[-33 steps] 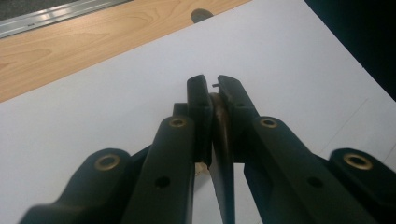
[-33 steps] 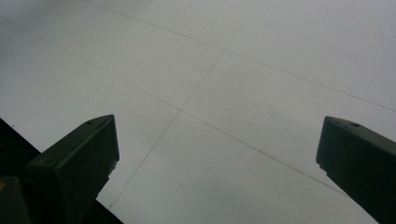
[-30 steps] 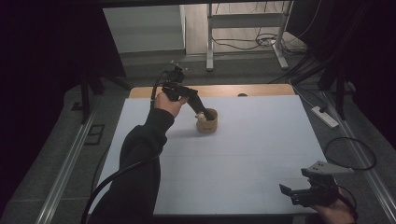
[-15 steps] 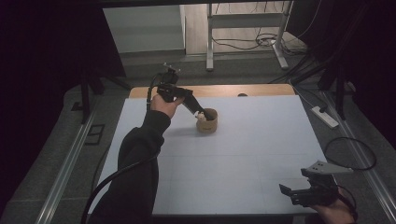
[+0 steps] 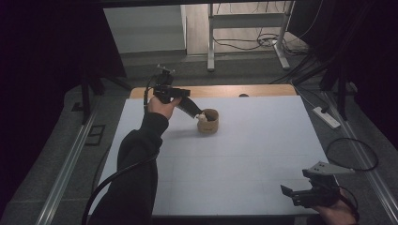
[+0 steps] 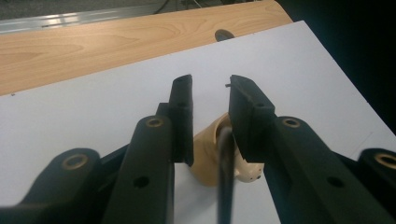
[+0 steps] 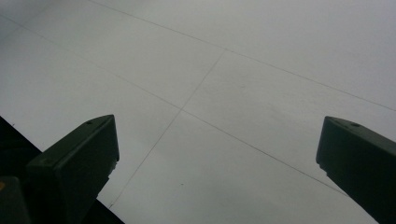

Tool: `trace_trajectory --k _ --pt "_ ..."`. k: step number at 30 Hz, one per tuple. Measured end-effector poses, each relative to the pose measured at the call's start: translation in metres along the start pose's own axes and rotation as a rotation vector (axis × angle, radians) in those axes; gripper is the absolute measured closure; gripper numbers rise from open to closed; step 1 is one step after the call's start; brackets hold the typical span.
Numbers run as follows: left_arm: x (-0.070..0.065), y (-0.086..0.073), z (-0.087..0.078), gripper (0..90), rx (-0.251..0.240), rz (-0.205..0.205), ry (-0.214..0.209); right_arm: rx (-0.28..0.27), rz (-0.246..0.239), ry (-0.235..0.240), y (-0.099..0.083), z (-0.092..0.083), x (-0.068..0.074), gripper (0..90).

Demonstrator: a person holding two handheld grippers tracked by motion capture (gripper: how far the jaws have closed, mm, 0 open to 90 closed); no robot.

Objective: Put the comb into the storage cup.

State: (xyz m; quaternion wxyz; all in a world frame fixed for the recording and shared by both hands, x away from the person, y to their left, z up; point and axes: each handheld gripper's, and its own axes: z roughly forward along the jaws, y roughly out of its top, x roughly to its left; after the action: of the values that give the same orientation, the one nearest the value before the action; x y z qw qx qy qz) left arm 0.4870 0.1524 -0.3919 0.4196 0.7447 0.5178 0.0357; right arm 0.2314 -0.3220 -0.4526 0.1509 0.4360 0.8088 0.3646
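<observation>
A tan round cup [image 5: 209,123] stands on the white tabletop [image 5: 234,154] toward the far side. A small pale piece [image 5: 201,116] sits at its left rim. My left gripper [image 5: 194,112] reaches down to that rim from the left. In the left gripper view the left gripper [image 6: 210,84] has its jaws parted above the cup [image 6: 208,149] and the pale piece [image 6: 250,172]. They have just been opening, and a thin dark blurred strip [image 6: 225,177] shows low in the gap, not pressed by the pads. My right gripper [image 5: 293,193] rests open near the front right, over bare tabletop [image 7: 217,126].
A wooden strip [image 5: 225,90] with a dark hole [image 6: 225,34] runs along the table's far edge. Cables and a metal frame [image 5: 244,33] lie on the floor beyond. A power strip [image 5: 327,117] lies off the right edge, with dark surroundings on both sides.
My left hand has drawn slightly left, back from the cup, with its jaw tips still at the rim. The right gripper has stayed put.
</observation>
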Motion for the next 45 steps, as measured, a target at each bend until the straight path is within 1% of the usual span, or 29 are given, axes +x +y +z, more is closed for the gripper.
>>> trace_trajectory --k 5,6,7,9,10,12,15,16,18,21,25,26,29,30,31,35,36,39,40,43,45 --pt "0.0 0.0 -0.001 65.4 -0.009 0.006 -0.004 0.0 0.0 0.0 0.0 0.0 0.0 0.0" --pt "0.0 -0.001 -0.001 63.0 -0.011 0.008 -0.003 0.0 0.0 0.001 0.0 0.0 0.0 0.0" --pt "-0.001 -0.001 -0.001 63.0 -0.013 0.01 -0.006 0.0 0.0 0.001 0.0 0.0 0.0 0.0" --pt "-0.001 -0.001 -0.002 60.7 -0.015 0.014 0.0 -0.001 0.0 0.001 0.0 0.0 0.0 0.0" --pt "-0.001 -0.001 -0.002 57.8 -0.018 0.016 0.001 -0.001 -0.001 0.001 0.0 0.0 0.0 0.0" --pt "-0.002 -0.001 -0.003 56.8 -0.027 0.018 0.002 -0.001 -0.002 0.001 0.0 0.0 0.0 0.0" --pt "-0.003 -0.001 -0.005 52.1 -0.038 0.027 0.005 -0.001 -0.002 0.0 0.0 0.0 0.0 0.0" --pt "-0.003 -0.001 -0.006 48.7 -0.042 0.037 0.012 -0.002 -0.003 -0.001 0.0 0.0 0.0 0.0" --pt "-0.004 -0.001 -0.007 47.4 -0.048 0.042 0.011 -0.002 -0.004 -0.001 0.0 0.0 0.001 0.0" --pt "-0.006 -0.001 -0.009 40.9 -0.066 0.067 0.018 0.0 -0.006 -0.002 0.0 0.0 0.001 0.0" --pt "-0.008 -0.002 -0.009 35.1 -0.072 0.083 0.029 -0.001 -0.007 -0.002 0.0 0.0 0.001 0.0" --pt "-0.009 -0.002 -0.009 35.1 -0.075 0.086 0.031 -0.001 -0.007 -0.002 0.0 0.0 0.001 0.0" --pt "-0.011 -0.003 -0.01 31.3 -0.083 0.105 0.038 0.0 -0.009 -0.002 0.0 0.0 0.001 0.0" --pt "-0.012 -0.003 -0.01 29.0 -0.081 0.113 0.042 0.001 -0.01 -0.002 0.0 0.0 0.001 0.0" --pt "-0.013 -0.003 -0.01 29.0 -0.081 0.124 0.048 0.001 -0.01 -0.002 0.0 0.0 0.001 0.0" --pt "-0.015 -0.005 -0.013 24.3 -0.103 0.147 0.054 0.0 -0.012 -0.001 0.0 0.0 0.001 0.0" --pt "-0.016 -0.005 -0.014 21.5 -0.107 0.155 0.055 0.0 -0.013 0.0 0.0 0.0 0.001 0.0" --pt "-0.017 -0.007 -0.015 19.5 -0.121 0.178 0.062 0.0 -0.013 0.0 0.0 0.0 0.001 0.0" --pt "-0.018 -0.008 -0.017 16.2 -0.124 0.19 0.066 0.001 -0.014 0.0 0.0 0.0 0.001 0.0" --pt "-0.018 -0.009 -0.018 14.1 -0.127 0.195 0.069 0.001 -0.016 -0.001 0.0 0.0 0.002 0.0" --pt "-0.018 -0.01 -0.019 10.8 -0.133 0.205 0.066 0.002 -0.016 -0.002 0.0 0.0 0.002 0.0"
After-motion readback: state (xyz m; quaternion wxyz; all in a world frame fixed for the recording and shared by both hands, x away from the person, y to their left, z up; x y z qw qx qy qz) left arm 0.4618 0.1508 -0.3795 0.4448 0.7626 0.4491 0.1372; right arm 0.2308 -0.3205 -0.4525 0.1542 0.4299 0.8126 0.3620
